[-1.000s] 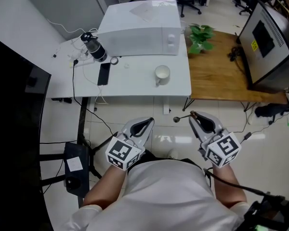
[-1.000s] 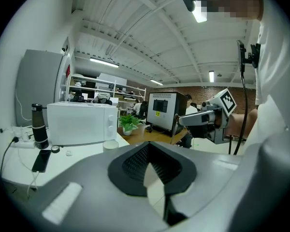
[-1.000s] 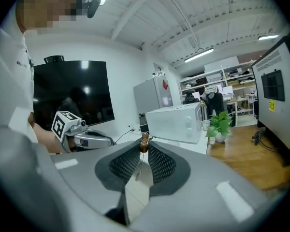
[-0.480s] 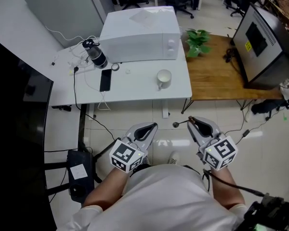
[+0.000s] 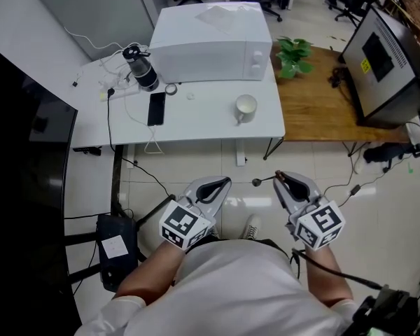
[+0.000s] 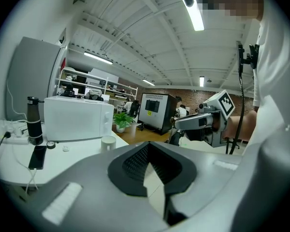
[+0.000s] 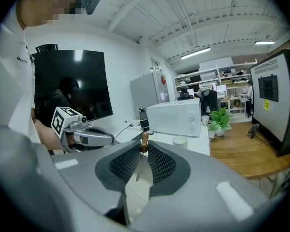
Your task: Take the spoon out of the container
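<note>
A white cup (image 5: 246,107) stands on the white table (image 5: 196,124), far ahead of both grippers; it also shows small in the left gripper view, cup (image 6: 108,142), and in the right gripper view, cup (image 7: 180,140). My right gripper (image 5: 278,176) is shut on a thin spoon (image 5: 260,181), which sticks out to the left over the tiled floor. In the right gripper view the spoon's brown handle end (image 7: 144,144) pokes up between the closed jaws of the right gripper (image 7: 144,151). The left gripper (image 5: 224,181) hangs beside it, shut and holding nothing, with its jaws meeting at the tip, left gripper (image 6: 146,146).
On the table are a white microwave (image 5: 210,40), a dark bottle (image 5: 141,68), a phone (image 5: 156,108) and cables. A wooden table (image 5: 322,110) with a plant (image 5: 294,53) and a monitor (image 5: 385,54) adjoins on the right. A large black screen (image 5: 21,152) stands at left.
The head view has shifted slightly against the table. Both grippers keep their poses, the right one still shut on the spoon.
</note>
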Tool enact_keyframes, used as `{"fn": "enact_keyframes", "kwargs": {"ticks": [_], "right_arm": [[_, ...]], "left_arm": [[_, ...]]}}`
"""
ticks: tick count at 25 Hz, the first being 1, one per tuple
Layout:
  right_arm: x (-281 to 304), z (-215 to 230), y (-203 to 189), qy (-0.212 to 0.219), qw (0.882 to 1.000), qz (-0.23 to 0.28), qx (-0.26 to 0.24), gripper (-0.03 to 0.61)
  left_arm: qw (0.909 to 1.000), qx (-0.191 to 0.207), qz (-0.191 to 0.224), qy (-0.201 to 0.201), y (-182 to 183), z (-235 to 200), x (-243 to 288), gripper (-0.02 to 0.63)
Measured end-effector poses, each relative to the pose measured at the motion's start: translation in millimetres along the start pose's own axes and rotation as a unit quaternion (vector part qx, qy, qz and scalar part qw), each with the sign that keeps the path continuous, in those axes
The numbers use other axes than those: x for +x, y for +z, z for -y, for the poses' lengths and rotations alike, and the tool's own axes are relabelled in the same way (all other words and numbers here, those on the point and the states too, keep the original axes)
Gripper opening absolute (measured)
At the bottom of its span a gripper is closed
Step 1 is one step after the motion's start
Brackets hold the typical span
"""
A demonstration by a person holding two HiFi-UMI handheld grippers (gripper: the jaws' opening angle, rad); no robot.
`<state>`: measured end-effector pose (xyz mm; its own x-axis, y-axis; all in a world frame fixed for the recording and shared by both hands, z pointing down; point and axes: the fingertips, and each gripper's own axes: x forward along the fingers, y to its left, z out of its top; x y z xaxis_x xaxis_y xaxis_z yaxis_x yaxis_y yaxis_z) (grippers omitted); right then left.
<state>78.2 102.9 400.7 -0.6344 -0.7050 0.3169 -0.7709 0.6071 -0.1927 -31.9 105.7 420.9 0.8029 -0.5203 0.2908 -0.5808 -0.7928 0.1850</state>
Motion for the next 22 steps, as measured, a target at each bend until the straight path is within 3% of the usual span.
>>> {"fn": "enact_keyframes", "kwargs": {"ticks": [22], "right_arm": [[6.6, -1.5, -1.1, -0.004, 1.0, -0.002, 0.0, 0.057]], "left_arm": [[1.0, 0.003, -0.003, -0.006, -0.9, -6.7, -1.1, 0.005]]}}
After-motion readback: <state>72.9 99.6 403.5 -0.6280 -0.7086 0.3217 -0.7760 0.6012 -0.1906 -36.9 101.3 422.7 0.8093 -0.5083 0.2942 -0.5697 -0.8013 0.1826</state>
